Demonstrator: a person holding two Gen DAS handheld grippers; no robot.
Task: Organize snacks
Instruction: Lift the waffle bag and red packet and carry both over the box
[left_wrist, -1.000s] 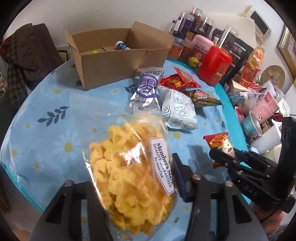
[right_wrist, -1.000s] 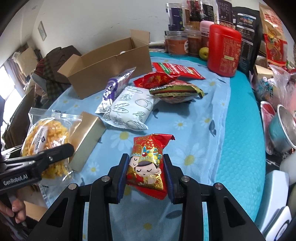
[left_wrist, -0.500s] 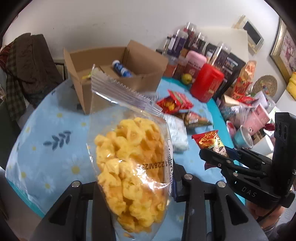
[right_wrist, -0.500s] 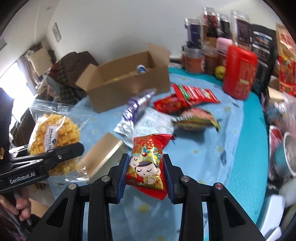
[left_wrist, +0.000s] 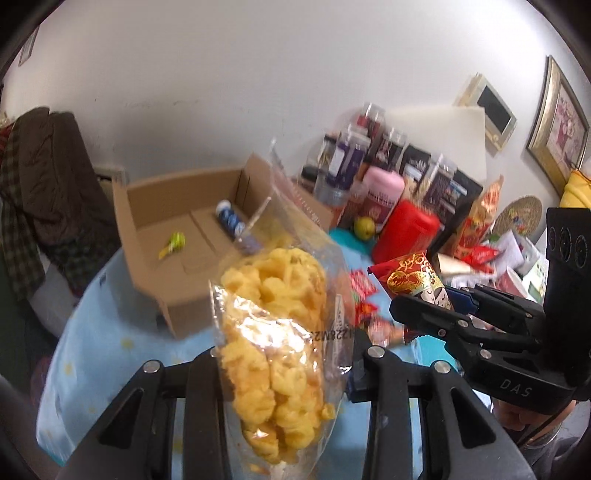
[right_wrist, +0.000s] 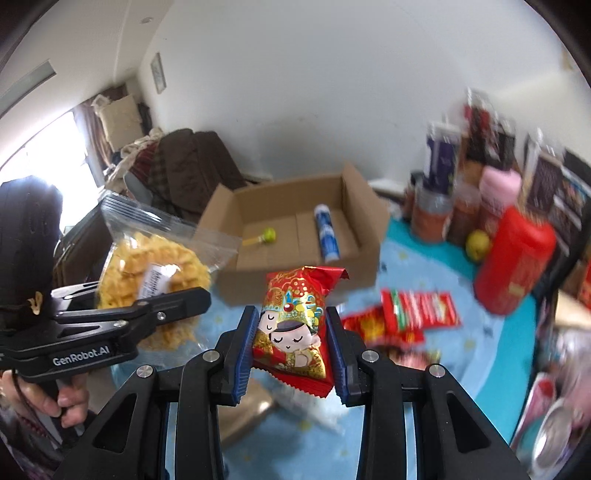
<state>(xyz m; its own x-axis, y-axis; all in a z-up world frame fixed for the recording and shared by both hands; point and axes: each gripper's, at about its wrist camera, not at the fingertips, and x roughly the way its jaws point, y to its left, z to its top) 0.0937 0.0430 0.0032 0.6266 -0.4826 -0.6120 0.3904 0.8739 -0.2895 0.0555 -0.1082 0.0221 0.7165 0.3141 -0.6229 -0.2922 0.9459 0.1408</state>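
Observation:
My left gripper (left_wrist: 284, 369) is shut on a clear bag of yellow snacks (left_wrist: 273, 332) and holds it up in the air before the open cardboard box (left_wrist: 155, 266). My right gripper (right_wrist: 291, 347) is shut on a small red snack packet with cartoon faces (right_wrist: 295, 328), also raised above the table. In the right wrist view the left gripper (right_wrist: 177, 299) and its bag (right_wrist: 155, 273) are at the left, near the box (right_wrist: 295, 273). The box holds a blue tube (right_wrist: 327, 236) and a green lollipop (right_wrist: 266, 236).
Red snack packets (right_wrist: 413, 310) lie on the blue flowered tablecloth (right_wrist: 480, 354). A red canister (right_wrist: 513, 262), a pink jar (right_wrist: 498, 192) and several jars stand at the back right. A gold box (right_wrist: 243, 413) lies below my right gripper. Clothes (right_wrist: 184, 170) are piled behind the box.
Both grippers have risen and moved toward the cardboard box, each still holding its snack. The box's inside now shows from above.

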